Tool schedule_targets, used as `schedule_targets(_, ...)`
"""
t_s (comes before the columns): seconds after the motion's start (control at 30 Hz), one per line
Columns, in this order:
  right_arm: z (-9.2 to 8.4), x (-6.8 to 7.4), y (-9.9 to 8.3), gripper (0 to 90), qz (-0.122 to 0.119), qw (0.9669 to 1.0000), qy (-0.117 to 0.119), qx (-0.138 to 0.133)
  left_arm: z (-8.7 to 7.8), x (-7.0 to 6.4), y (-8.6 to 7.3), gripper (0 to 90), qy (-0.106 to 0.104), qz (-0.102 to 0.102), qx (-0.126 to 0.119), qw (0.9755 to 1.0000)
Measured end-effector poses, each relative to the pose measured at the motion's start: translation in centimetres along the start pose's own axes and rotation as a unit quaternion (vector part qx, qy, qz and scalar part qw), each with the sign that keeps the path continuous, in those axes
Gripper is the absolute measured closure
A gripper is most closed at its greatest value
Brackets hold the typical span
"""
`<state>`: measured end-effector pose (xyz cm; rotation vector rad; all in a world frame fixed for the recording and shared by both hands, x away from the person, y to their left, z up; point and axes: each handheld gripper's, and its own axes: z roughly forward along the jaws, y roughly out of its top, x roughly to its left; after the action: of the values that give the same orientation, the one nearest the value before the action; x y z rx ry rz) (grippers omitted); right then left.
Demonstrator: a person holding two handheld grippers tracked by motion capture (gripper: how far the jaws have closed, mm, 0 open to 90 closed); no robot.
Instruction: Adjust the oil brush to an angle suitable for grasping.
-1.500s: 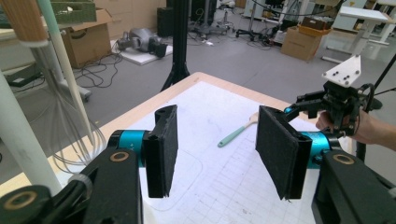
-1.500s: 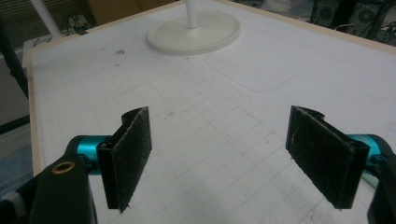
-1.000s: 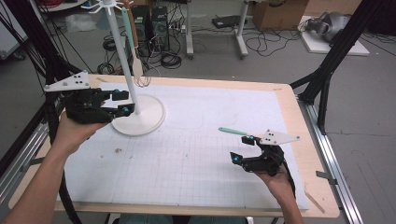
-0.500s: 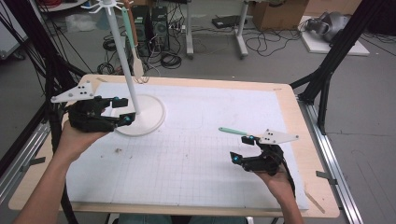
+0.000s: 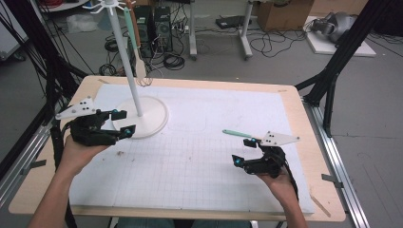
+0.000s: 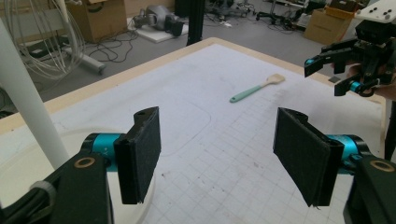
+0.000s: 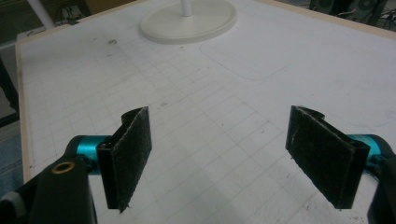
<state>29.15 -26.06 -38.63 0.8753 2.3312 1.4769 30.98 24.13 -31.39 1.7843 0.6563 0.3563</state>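
A white stand has a round base (image 5: 147,118) and a tall pole (image 5: 124,57), with a wooden spatula (image 5: 139,52) hanging from its top hooks. My left gripper (image 5: 122,122) sits low at the base's left edge. Its jaws have just been opening, and nothing is between them (image 6: 219,158). A teal-handled spatula (image 5: 234,133) lies flat on the mat (image 6: 254,88), its blade end hidden behind my right gripper (image 5: 243,151) in the high view. That gripper hovers just in front of it, open and empty (image 7: 229,158). The stand's base (image 7: 189,21) lies far ahead of it.
A white gridded mat (image 5: 199,175) covers the wooden table (image 5: 304,118). Black frame struts (image 5: 332,71) rise at the right corner and along the left. Cables, boxes and computer cases sit on the floor beyond the far edge.
My left gripper has sunk from beside the pole down to the edge of the base, and its jaws have spread wider. The right gripper and the teal spatula have stayed put.
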Motion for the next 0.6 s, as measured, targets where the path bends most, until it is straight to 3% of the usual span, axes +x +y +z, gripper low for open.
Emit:
schedule_targets(0.33, -0.4, -0.2, -0.2, 19.9, 0.006, 0.9999, -0.011, -0.003, 0.0, -0.6, -1.6, 31.6, 0.007, 0.003, 0.004, 1.0)
schedule_targets(0.6, -0.4, -0.4, -0.1, 17.7, 0.013, 0.9998, -0.007, 0.013, 0.0, -1.1, -3.3, 30.9, 0.01, 0.003, 0.01, 0.9999)
